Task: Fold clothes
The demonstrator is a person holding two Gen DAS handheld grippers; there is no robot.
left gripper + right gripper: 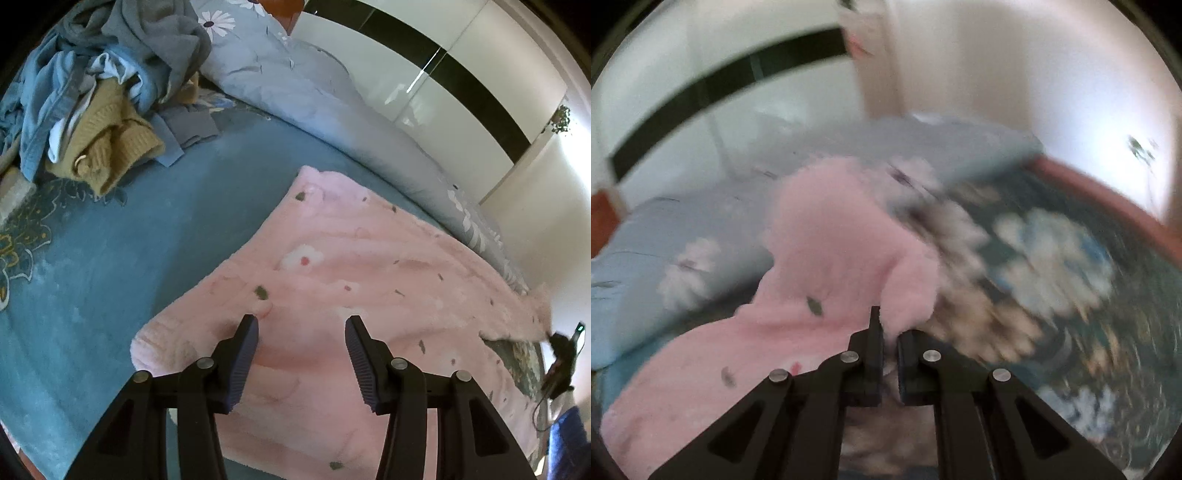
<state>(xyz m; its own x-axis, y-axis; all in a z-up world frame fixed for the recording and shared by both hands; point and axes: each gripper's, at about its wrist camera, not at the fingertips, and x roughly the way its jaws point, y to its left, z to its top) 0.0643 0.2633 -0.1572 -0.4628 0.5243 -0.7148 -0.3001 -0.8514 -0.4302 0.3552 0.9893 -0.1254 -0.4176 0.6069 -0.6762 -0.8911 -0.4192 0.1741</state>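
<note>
A pink fleece garment (351,280) with small flowers and leaves lies spread flat on the blue bed cover (129,258). My left gripper (301,325) is open and empty, hovering just above its near part. In the right wrist view, my right gripper (889,328) is shut on a bunched end of the pink garment (842,251) and holds it raised off the bed. That view is blurred by motion. The right gripper also shows at the far right of the left wrist view (563,350), at the garment's far end.
A heap of unfolded clothes (99,92) in blue, grey and mustard sits at the bed's far left. A light blue floral duvet (303,96) runs along the back by the white wardrobe (461,74). The bed's reddish edge (1108,195) shows on the right.
</note>
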